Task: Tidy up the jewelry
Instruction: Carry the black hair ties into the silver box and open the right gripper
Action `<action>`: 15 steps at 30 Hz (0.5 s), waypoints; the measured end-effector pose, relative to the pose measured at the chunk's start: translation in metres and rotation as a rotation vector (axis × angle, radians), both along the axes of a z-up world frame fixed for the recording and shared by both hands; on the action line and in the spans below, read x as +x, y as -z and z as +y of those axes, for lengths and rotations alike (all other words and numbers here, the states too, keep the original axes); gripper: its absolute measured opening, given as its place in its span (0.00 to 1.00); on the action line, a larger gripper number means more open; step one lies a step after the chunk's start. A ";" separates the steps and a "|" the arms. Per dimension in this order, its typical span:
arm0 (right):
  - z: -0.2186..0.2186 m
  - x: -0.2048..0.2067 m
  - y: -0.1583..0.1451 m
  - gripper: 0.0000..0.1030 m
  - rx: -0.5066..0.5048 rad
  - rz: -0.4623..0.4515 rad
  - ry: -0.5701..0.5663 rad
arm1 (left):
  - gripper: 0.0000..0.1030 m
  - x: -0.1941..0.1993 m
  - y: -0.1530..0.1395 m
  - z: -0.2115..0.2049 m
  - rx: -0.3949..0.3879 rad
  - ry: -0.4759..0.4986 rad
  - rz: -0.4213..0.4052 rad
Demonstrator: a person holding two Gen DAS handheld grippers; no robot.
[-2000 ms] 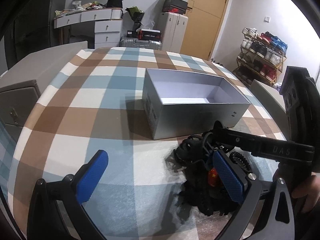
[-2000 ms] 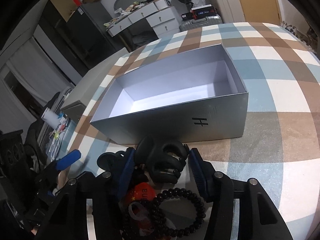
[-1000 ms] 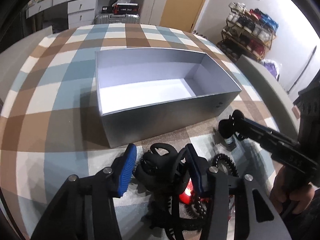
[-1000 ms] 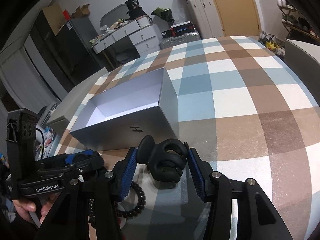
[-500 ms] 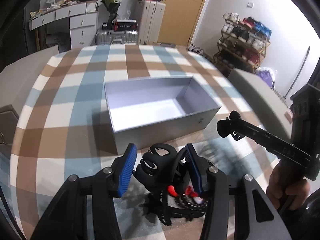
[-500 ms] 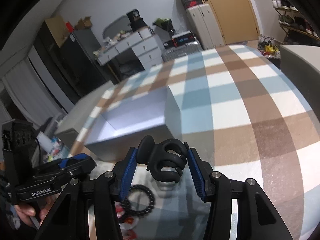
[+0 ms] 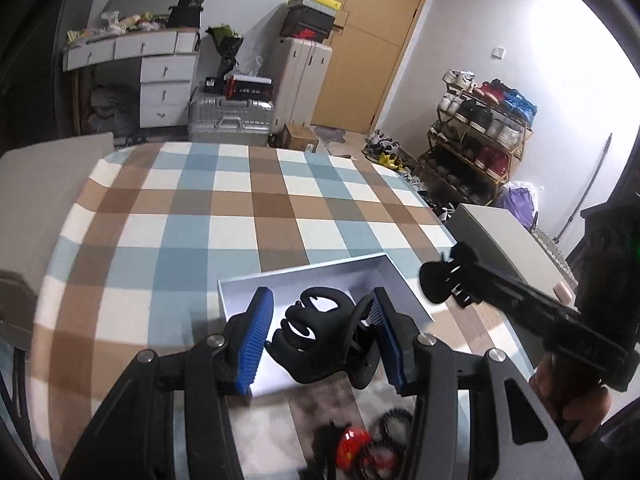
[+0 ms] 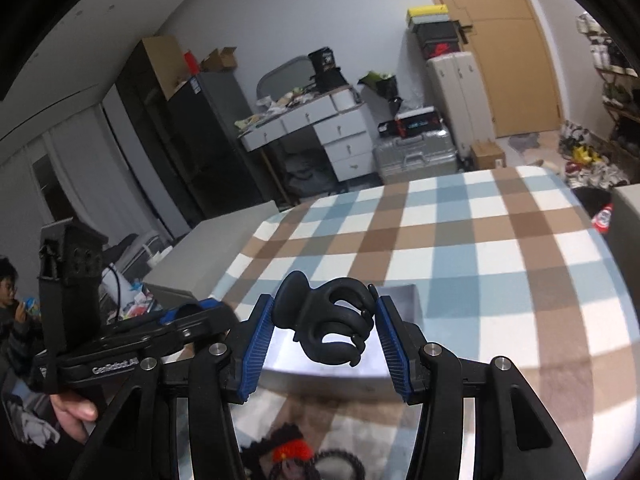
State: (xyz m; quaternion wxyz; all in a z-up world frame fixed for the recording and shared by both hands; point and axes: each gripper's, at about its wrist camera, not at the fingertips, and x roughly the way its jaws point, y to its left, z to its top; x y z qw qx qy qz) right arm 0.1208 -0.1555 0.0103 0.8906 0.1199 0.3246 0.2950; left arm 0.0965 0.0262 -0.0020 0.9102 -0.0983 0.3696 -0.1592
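My left gripper (image 7: pixel 320 316) is shut on a black claw hair clip (image 7: pixel 312 340), held in the air over the near end of the open silver-grey box (image 7: pixel 304 274). My right gripper (image 8: pixel 326 332) is shut on a second black claw clip (image 8: pixel 332 320), also lifted above the table. From the left wrist view the right gripper (image 7: pixel 464 276) comes in from the right with its clip (image 7: pixel 434 284) beside the box's far corner. Below both lie a red trinket (image 7: pixel 352 444) and a black bead bracelet (image 8: pixel 340 466).
The box stands near the front of a table with a checked blue, brown and white cloth (image 7: pixel 240 220). Grey chair backs (image 7: pixel 504 236) stand at the table's sides. A person (image 8: pixel 10 300) sits far left. Drawers, suitcases and a shoe rack line the walls.
Both grippers have risen off the table with their claw clips still held. The pile of remaining jewelry has dropped to the bottom of both views, and the box sits lower and smaller.
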 end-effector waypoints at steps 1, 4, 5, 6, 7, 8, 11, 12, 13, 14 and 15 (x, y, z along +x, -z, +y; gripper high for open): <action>0.004 0.007 0.004 0.49 -0.003 0.015 -0.011 | 0.42 0.006 0.004 0.001 -0.006 -0.005 0.012; 0.017 0.026 0.019 0.49 -0.023 0.065 -0.044 | 0.42 0.025 0.019 -0.002 -0.007 -0.001 0.047; 0.022 0.032 0.026 0.49 -0.035 0.087 -0.052 | 0.42 0.031 0.025 -0.002 -0.012 0.005 0.063; 0.024 0.035 0.031 0.49 -0.046 0.102 -0.057 | 0.42 0.033 0.027 -0.002 -0.026 0.014 0.077; 0.027 0.038 0.036 0.49 -0.056 0.117 -0.062 | 0.42 0.035 0.032 -0.002 -0.030 0.009 0.089; 0.030 0.042 0.042 0.49 -0.066 0.135 -0.066 | 0.42 0.036 0.033 -0.003 -0.029 0.007 0.094; 0.032 0.046 0.054 0.49 -0.080 0.167 -0.066 | 0.42 0.036 0.037 -0.005 -0.030 0.017 0.104; 0.032 0.047 0.055 0.49 -0.083 0.172 -0.067 | 0.42 0.037 0.038 -0.006 -0.033 0.022 0.109; 0.032 0.049 0.057 0.49 -0.087 0.177 -0.067 | 0.42 0.038 0.038 -0.006 -0.036 0.024 0.113; 0.032 0.049 0.059 0.49 -0.092 0.184 -0.067 | 0.42 0.039 0.038 -0.006 -0.039 0.025 0.116; 0.032 0.050 0.060 0.49 -0.093 0.189 -0.066 | 0.42 0.040 0.039 -0.006 -0.042 0.028 0.121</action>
